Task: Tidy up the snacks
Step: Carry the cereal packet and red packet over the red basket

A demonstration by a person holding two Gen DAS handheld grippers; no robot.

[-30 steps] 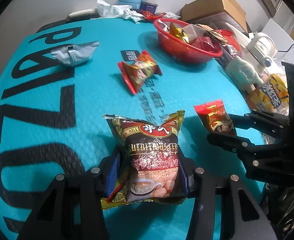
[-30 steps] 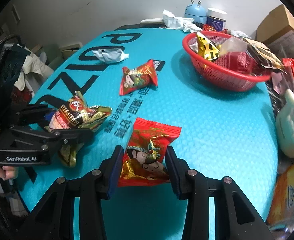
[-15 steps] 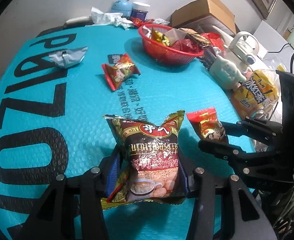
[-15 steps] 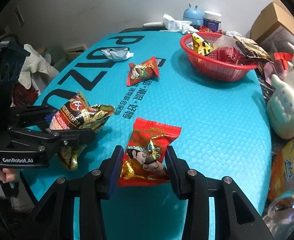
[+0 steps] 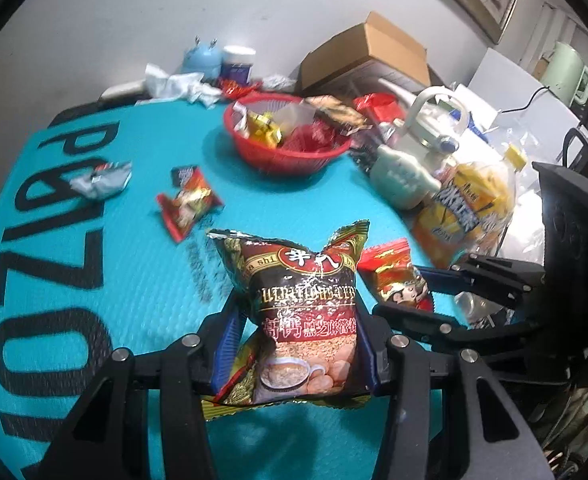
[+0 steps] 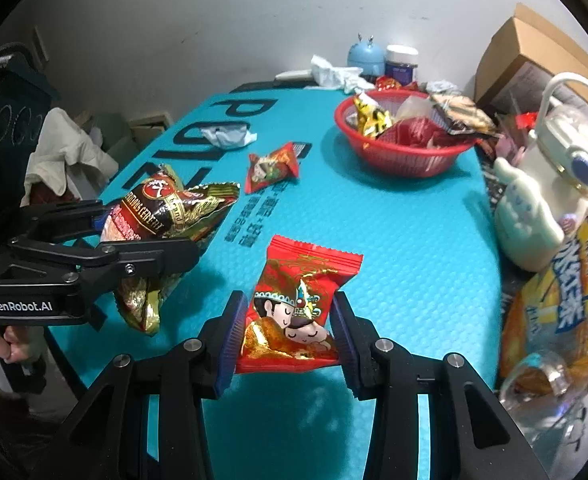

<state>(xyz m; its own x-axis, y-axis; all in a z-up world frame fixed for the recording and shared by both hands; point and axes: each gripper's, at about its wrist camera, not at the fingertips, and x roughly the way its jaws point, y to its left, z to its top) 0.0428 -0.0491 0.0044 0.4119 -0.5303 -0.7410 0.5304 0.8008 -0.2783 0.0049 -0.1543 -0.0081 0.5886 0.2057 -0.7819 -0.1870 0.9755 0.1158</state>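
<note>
Snacks in transit: a dark brown foil cereal packet with gold crimped ends (image 5: 306, 320) is clenched between the jaws of the left gripper (image 5: 298, 344), held clear above the teal textured worktop (image 5: 93, 264); a small red foil packet printed with a cartoon couple (image 6: 294, 312) is clenched the same way in the right gripper (image 6: 287, 332), also off the surface. Both tools point down and forward, side by side, the round red plastic mesh basket (image 6: 398, 156) well ahead at the far right, already holding several wrappers heaped near its rim. Likely step: carry both to the basket. To do it well, keep both grips firm on the slippery foil and bring the two tools in staggered so they do not knock together over the basket. Aim for the lower, emptier side of the heap and let go low, so nothing slides back out. Keep clear of the white handled jug (image 6: 566, 152) and pale figurine (image 6: 522, 212) just beside the basket's right. Another red packet (image 6: 271, 166) and a crumpled silver wrapper (image 6: 227, 136) lie loose on the worktop, not yet collected.
</note>
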